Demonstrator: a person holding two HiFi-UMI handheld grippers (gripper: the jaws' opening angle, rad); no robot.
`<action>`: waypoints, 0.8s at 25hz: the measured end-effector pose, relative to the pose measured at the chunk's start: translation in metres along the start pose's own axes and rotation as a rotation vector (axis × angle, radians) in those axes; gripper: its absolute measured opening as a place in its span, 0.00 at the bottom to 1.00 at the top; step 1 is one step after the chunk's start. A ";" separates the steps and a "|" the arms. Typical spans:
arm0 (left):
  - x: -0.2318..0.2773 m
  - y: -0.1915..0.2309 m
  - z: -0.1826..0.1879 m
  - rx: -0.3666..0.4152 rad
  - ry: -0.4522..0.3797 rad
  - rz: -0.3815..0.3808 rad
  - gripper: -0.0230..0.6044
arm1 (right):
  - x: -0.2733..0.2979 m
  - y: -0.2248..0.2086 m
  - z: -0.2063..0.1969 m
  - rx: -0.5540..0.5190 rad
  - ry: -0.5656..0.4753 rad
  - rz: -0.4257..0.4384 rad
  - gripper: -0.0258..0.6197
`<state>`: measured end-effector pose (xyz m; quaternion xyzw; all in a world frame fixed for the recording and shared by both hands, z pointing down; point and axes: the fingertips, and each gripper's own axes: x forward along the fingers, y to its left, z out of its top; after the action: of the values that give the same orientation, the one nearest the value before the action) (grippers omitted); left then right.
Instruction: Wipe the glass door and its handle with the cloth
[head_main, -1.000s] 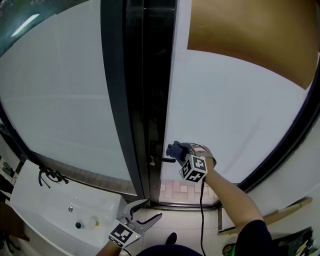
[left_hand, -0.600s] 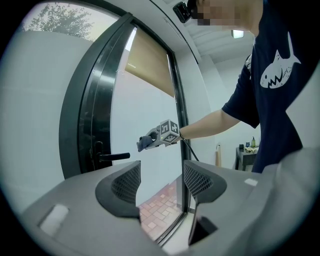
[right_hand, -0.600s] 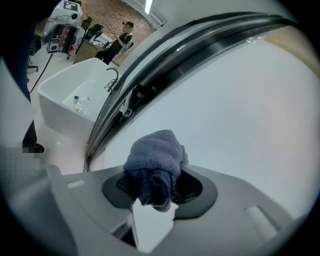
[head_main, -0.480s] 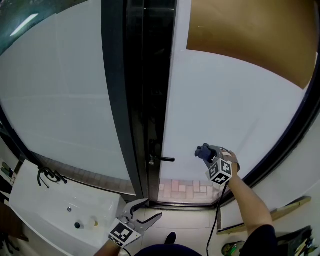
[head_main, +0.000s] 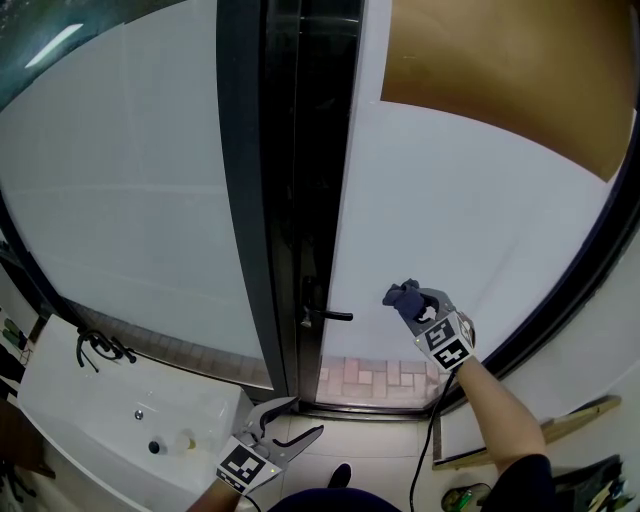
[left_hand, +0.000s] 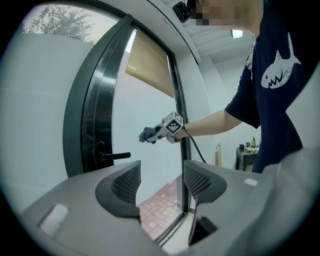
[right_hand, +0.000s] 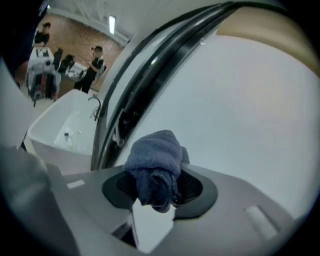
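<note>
Nearest to the person and low down, the left gripper (head_main: 292, 425) hangs with its jaws wide apart and nothing between them, well apart from the door. Farther out, on the right, the right gripper (head_main: 418, 306) has its jaws closed on a dark blue-grey towelling cloth (right_hand: 155, 162), which stands out of them as a rounded bunch. The bunch is in front of the white frosted glass door (head_main: 480, 210), right of the black lever handle (head_main: 336, 316) and apart from it; I cannot tell if it touches the glass. The risk, I think, is that a hard sideways stroke drags the cloth out of the jaws, or that the bare jaw edges scrape the glass, because only a small wad covers them. The cloth looks thick, soft and folded over itself, with a loose end hanging below the jaws
</note>
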<state>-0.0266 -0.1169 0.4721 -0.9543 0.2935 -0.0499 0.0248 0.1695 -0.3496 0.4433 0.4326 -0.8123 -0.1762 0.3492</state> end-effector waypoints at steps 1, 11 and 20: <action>-0.001 0.000 0.000 -0.003 -0.001 0.004 0.46 | 0.004 0.011 0.022 0.041 -0.051 0.041 0.30; -0.014 0.002 -0.002 -0.001 0.008 0.054 0.46 | 0.085 0.113 0.141 0.165 -0.151 0.294 0.30; -0.022 0.009 -0.015 -0.012 0.031 0.097 0.46 | 0.120 0.146 0.134 0.070 -0.068 0.325 0.30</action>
<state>-0.0517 -0.1120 0.4841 -0.9382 0.3402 -0.0615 0.0171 -0.0577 -0.3686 0.4865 0.3014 -0.8886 -0.1034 0.3301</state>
